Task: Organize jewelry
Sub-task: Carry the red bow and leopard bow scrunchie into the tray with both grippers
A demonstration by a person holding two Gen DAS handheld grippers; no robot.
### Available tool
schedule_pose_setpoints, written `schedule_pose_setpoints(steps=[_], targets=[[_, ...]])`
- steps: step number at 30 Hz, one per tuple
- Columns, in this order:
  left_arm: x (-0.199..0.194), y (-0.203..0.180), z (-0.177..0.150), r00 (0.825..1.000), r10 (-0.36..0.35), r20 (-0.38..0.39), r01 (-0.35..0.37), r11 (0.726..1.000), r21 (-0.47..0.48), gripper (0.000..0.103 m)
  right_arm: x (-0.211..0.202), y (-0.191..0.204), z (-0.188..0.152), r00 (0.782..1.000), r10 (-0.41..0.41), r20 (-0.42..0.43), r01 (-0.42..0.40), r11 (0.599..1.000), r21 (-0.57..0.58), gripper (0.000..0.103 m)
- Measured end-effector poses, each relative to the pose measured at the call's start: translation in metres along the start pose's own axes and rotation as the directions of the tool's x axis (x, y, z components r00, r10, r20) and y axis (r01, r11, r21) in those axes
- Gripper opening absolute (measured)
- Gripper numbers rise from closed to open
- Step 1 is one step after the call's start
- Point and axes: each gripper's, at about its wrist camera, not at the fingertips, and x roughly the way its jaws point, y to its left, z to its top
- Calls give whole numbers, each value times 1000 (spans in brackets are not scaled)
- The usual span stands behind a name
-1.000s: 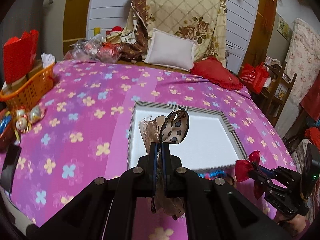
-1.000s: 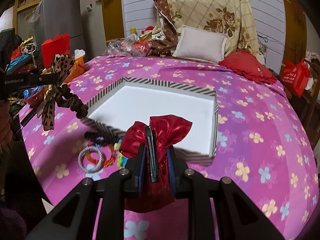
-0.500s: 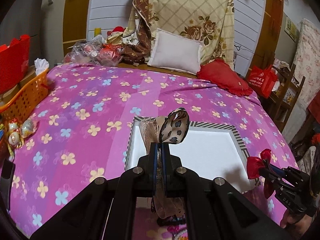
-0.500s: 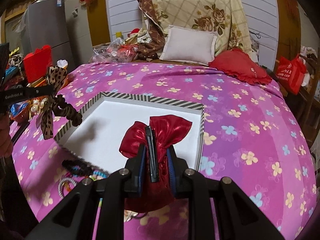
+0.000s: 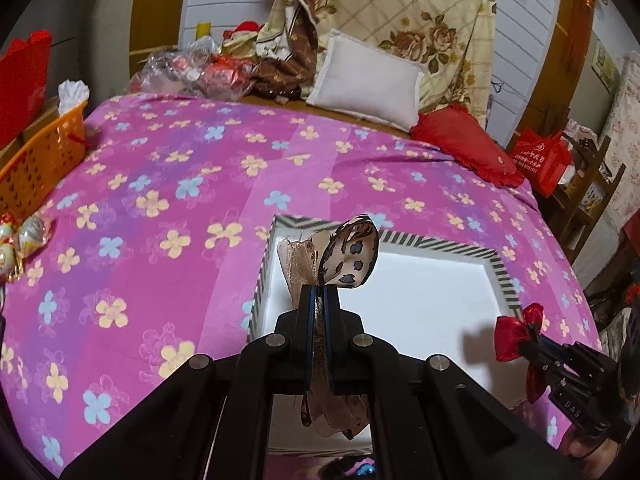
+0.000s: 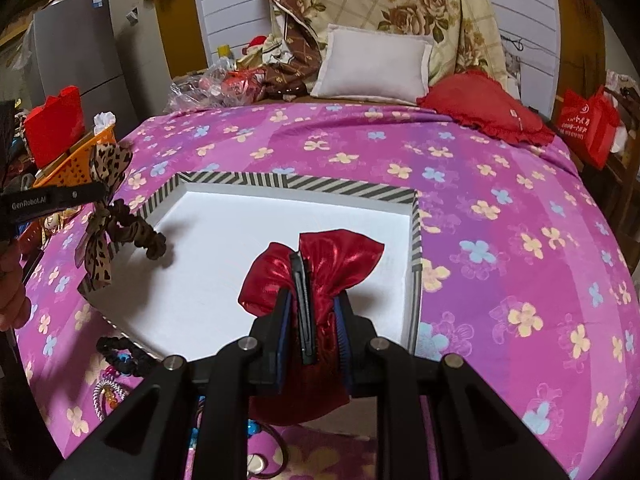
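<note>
My left gripper (image 5: 316, 292) is shut on a leopard-print bow hair tie (image 5: 350, 254), held above the near left part of the white tray (image 5: 432, 296) with its striped rim. From the right wrist view, that leopard bow (image 6: 106, 216) dangles over the tray's left edge (image 6: 160, 200). My right gripper (image 6: 310, 296) is shut on a shiny red satin bow hair clip (image 6: 340, 256), over the tray's near right area. The left wrist view shows the red bow (image 5: 516, 330) in the right gripper (image 5: 528, 340) at the tray's right edge.
The tray lies on a pink flowered bedspread (image 6: 500, 208). Hair ties and bracelets (image 6: 116, 364) lie at the near left of the tray. An orange basket (image 5: 36, 164) stands at the left edge. A white pillow (image 6: 372, 66) and a red cushion (image 6: 484, 108) lie at the back.
Both grippers have moved forward over the tray with their bows still held. The tray now sits closer and lower in both views, and the loose hair ties have slipped toward the bottom edge.
</note>
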Motion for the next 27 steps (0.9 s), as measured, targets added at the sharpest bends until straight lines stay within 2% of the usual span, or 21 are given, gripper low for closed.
schedule_pose_setpoints(steps=[16,27], targets=[[20,2,-16,998,-9,-54,9,1000,0,0,21,-11,-3,999,-21,-41,22,1000,22,21],[41,12,-32,993,40,-113,-42,999,-11,0,42,-21,-18,993,-41,-111,47,998,51,22]])
